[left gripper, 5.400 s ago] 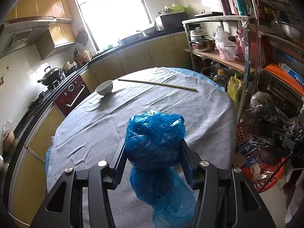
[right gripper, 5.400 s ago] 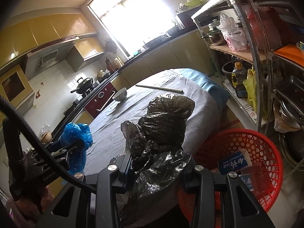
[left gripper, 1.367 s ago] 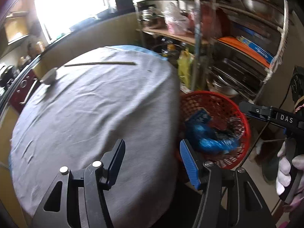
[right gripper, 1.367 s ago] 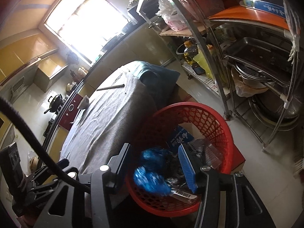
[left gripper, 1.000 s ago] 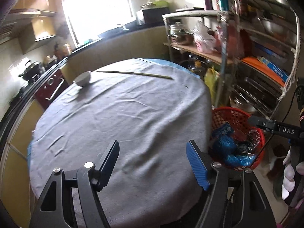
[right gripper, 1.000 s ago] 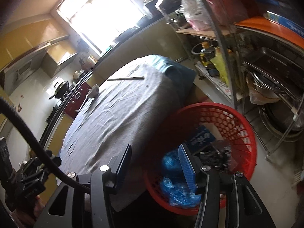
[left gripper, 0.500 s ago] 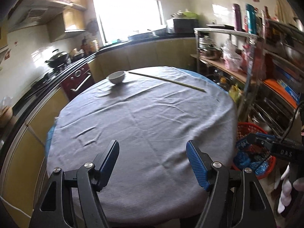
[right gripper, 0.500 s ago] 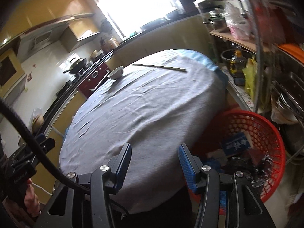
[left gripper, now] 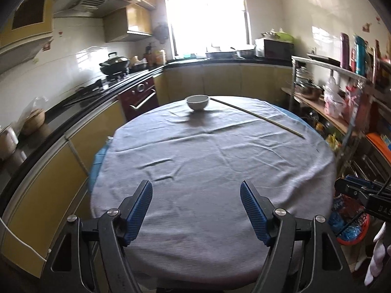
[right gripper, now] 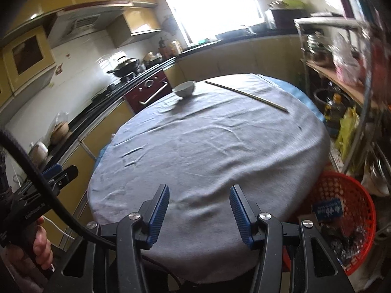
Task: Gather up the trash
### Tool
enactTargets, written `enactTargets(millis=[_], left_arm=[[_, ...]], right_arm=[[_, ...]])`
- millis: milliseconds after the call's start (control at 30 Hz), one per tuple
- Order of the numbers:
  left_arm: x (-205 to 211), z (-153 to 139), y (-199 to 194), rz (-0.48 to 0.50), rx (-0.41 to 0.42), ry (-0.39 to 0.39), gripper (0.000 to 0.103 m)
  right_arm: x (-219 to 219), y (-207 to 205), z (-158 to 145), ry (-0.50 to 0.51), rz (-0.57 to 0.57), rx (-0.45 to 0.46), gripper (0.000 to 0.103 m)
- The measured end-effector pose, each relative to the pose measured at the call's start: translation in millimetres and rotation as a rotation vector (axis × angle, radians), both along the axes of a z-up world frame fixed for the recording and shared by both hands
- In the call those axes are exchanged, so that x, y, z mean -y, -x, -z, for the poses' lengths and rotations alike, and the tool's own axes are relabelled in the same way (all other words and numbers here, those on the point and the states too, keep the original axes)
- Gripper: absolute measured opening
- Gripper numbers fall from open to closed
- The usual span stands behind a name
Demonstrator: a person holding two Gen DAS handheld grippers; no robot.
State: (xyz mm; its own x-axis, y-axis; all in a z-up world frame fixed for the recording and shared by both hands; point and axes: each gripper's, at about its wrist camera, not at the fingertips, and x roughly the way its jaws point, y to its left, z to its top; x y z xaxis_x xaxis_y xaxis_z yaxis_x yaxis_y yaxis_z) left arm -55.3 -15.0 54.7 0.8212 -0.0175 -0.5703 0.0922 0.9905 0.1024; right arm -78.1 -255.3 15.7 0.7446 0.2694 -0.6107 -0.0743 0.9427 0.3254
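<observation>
Left gripper (left gripper: 196,210) spread, empty | right gripper (right gripper: 199,212) spread, empty | table (left gripper: 220,151) near edge beneath both

Bare tablecloth (left gripper: 220,161) — bowl (left gripper: 197,102), stick (left gripper: 256,117) far

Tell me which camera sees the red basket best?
The right wrist view. There the red basket shows most of its rim and mesh wall beside the table, with trash inside. In the left wrist view only a small bit of it peeks out at the right edge, behind the right gripper.
</observation>
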Motion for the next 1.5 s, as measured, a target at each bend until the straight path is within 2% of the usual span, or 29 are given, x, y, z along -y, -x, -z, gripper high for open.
enactTargets(millis=[133, 233, 533, 667, 1000, 1500], left_arm=[[-19, -7, 4, -0.036, 0.029, 0.003, 0.077], [-32, -15, 8, -0.058, 0.072, 0.002, 0.087], [-50, -47, 19, -0.124, 0.167, 0.011, 0.088], [-47, -54, 24, -0.131, 0.183, -0.004, 0.088], [-45, -58, 26, -0.136, 0.175, -0.004, 0.088], [-41, -61, 33, -0.133, 0.186, -0.021, 0.090]], right_arm=[[-29, -5, -18, 0.041, -0.043, 0.037, 0.057], [-49, -7, -30, 0.059, -0.069, 0.063, 0.057], [-97, 7, -62, 0.141, -0.128, 0.163, 0.061], [-100, 13, -70, 0.156, -0.117, 0.197, 0.065], [-104, 21, -74, 0.195, -0.104, 0.219, 0.065], [-86, 28, -72, 0.165, -0.059, 0.223, 0.065]])
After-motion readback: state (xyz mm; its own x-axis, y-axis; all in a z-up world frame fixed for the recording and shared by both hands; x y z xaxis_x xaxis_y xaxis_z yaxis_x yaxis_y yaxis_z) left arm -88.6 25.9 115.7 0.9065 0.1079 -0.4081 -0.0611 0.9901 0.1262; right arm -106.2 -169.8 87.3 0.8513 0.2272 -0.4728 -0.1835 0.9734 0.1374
